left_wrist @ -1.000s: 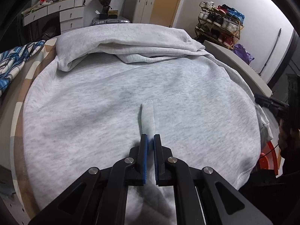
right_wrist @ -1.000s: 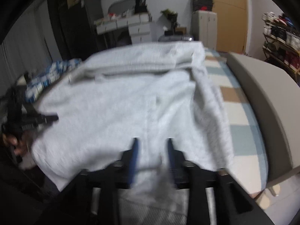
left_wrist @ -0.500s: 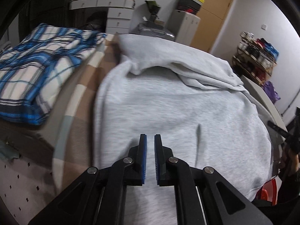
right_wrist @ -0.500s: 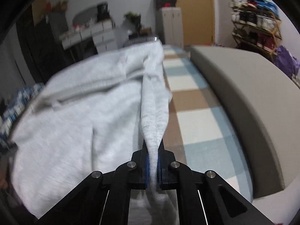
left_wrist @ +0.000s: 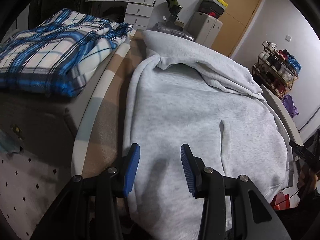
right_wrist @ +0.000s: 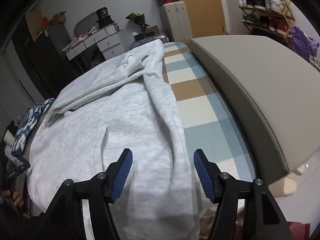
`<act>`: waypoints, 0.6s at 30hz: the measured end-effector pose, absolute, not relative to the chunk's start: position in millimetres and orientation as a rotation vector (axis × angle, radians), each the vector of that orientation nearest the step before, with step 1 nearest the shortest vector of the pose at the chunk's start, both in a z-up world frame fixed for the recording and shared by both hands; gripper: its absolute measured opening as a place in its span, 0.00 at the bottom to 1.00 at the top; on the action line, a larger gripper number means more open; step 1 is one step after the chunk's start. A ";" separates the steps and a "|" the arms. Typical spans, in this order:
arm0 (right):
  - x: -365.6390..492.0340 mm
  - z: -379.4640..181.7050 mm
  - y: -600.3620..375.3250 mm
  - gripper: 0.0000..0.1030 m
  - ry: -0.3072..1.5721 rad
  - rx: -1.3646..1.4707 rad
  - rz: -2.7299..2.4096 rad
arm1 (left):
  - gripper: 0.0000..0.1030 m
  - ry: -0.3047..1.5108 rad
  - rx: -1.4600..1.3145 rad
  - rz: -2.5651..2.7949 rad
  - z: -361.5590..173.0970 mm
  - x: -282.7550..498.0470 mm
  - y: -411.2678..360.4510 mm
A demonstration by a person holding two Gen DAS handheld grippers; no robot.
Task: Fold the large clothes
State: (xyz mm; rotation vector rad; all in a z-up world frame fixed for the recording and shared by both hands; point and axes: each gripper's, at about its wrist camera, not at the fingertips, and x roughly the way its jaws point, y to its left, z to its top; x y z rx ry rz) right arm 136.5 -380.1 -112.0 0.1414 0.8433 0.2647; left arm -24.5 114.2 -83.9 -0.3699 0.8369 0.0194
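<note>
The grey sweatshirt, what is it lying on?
The grey sweatshirt lies on a checked blanket in blue, tan and white squares, which shows along both its sides. What is directly beneath the sweatshirt's middle is covered.

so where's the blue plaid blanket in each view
Left wrist: blue plaid blanket fills the upper left, folded, left of the grey hoodie.
Right wrist: only a small strip of it at the far left edge, beyond the hoodie.
Shared landmark: the white drawer unit by the back wall.
</note>
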 end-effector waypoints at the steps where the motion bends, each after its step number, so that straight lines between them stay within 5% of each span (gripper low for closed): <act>1: 135.3 -114.1 -383.1 0.68 0.841 0.152 0.255 | 0.35 0.839 -0.366 0.020 -84.2 -25.4 114.7; 17: 135.7 -124.5 -364.8 0.69 0.855 0.139 0.264 | 0.40 0.848 -0.285 0.079 -93.1 -4.4 107.0; 18: 136.5 -125.1 -362.2 0.69 0.851 0.127 0.260 | 0.33 0.833 -0.277 0.087 -93.1 -3.3 104.8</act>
